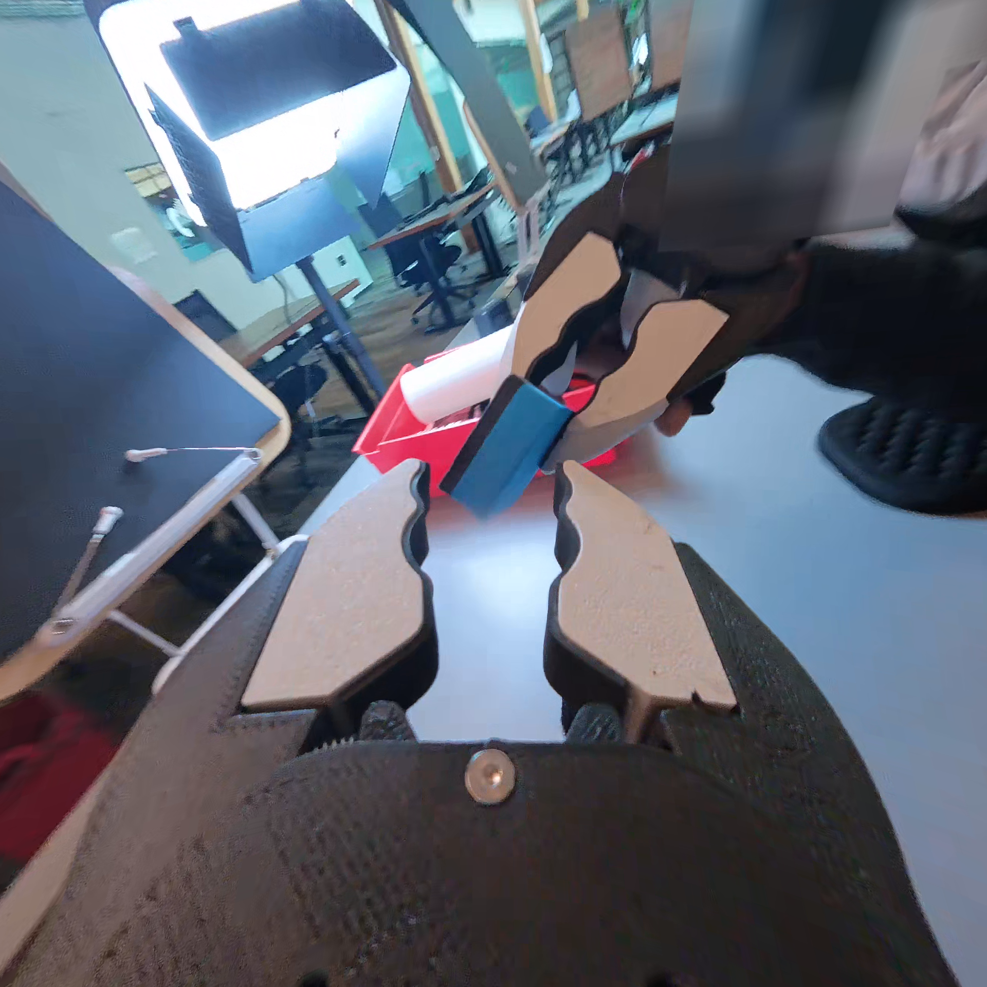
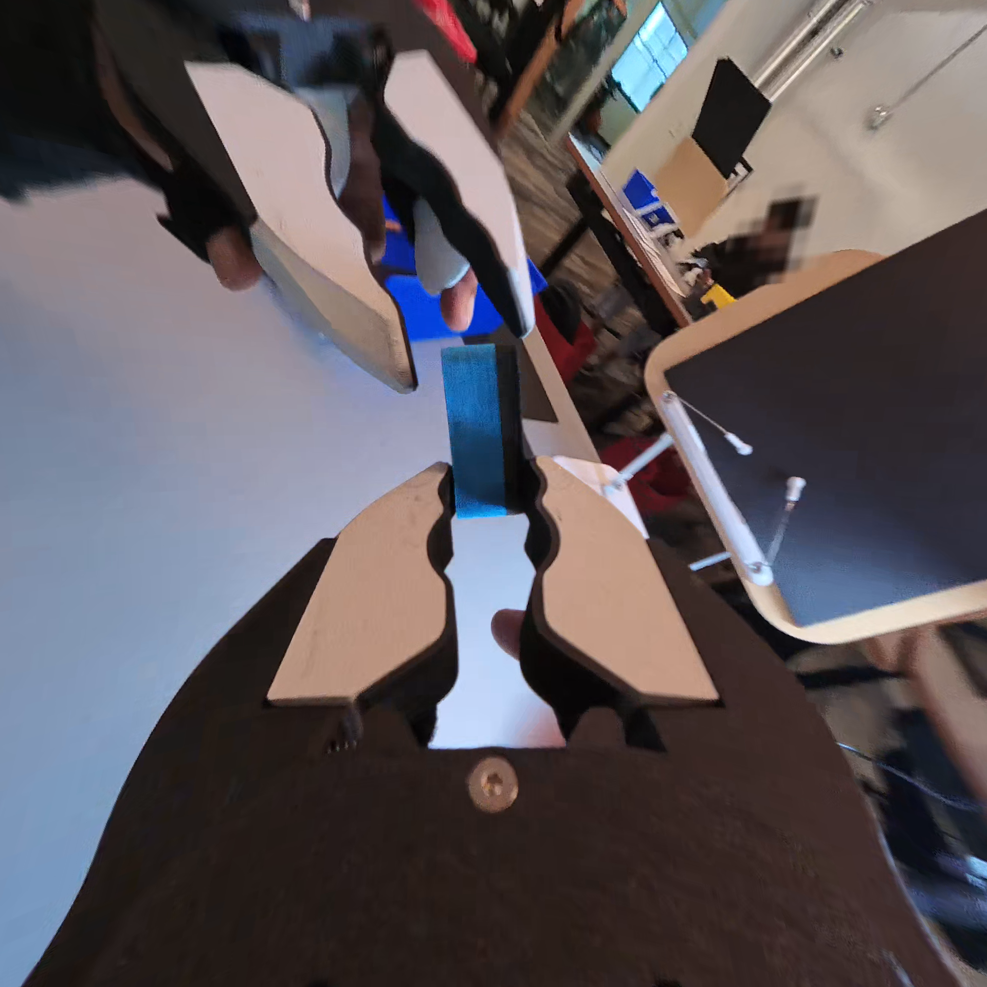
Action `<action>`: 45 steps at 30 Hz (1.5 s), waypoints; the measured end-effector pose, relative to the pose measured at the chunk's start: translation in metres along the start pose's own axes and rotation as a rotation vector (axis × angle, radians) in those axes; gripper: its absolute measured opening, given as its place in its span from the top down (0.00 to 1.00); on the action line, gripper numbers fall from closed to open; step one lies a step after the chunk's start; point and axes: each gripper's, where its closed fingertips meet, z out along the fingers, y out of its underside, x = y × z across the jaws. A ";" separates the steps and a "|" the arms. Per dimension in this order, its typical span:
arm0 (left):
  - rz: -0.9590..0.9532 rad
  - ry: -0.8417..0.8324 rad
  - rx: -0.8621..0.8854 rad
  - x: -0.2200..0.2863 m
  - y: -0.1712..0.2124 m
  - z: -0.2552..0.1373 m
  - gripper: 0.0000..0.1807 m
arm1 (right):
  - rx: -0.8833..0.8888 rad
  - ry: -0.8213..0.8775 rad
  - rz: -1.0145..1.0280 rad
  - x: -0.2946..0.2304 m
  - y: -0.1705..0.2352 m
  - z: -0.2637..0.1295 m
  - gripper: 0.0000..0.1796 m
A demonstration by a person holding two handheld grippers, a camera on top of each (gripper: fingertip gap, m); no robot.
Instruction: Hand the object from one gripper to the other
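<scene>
1. above the pale table [image 1: 801,587], the right gripper [image 2: 488,483] pinches the near end of a blue block [image 2: 475,427] with a black layer on one face; its jaws are closed down to the block's thickness, tips pressing the blue face on one side and the black face on the other.
2. the left gripper [image 1: 488,486] stands with its jaws spread wide and nothing between them; in its own view the block's [image 1: 504,446] free end hangs just beyond its tips, apart from both.
3. the block looks like foam or sponge, so i judge it light, somewhat soft and grippy rather than slick; it should squash a little under the pads but not break.
4. the free end is the place to take hold, across the two broad faces, leaving the held end clear of the incoming tips.
5. behind, a red bin [image 1: 406,432] holds a white roll [image 1: 454,374]; motion blur makes it hard to say whether the block's far corner is already level with the left tips.
</scene>
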 end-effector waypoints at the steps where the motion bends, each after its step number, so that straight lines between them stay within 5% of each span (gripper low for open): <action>1: 0.061 -0.024 -0.031 0.001 0.003 0.001 0.75 | -0.037 0.020 -0.051 -0.001 0.003 0.001 0.87; 6: 0.189 -0.058 -0.174 0.008 0.017 0.010 0.73 | -0.121 0.107 -0.204 -0.001 0.003 0.005 0.87; 14: -0.458 0.066 0.070 -0.006 -0.005 0.008 0.65 | -0.109 0.326 -0.442 0.013 -0.006 0.008 0.87; 20: -0.505 0.032 0.042 -0.017 0.007 0.007 0.62 | -0.064 0.385 -0.527 0.012 -0.012 0.011 0.87; 24: -0.514 0.121 0.042 -0.006 0.005 0.005 0.71 | -0.043 0.399 -0.567 0.011 -0.015 0.009 0.87; 27: -0.414 0.117 0.080 -0.006 -0.003 0.001 0.71 | 0.039 0.365 -0.451 0.010 -0.023 0.006 0.85; 35: -0.136 0.133 0.291 0.004 -0.043 -0.028 0.71 | 0.449 -0.234 0.467 0.007 -0.060 -0.033 0.65; 40: -0.069 0.230 0.377 0.023 -0.058 -0.039 0.71 | 0.493 -0.423 0.538 -0.012 -0.064 -0.035 0.57; 45: -0.075 0.279 0.313 0.033 -0.049 -0.031 0.71 | 0.537 -0.376 0.412 -0.023 -0.073 -0.034 0.69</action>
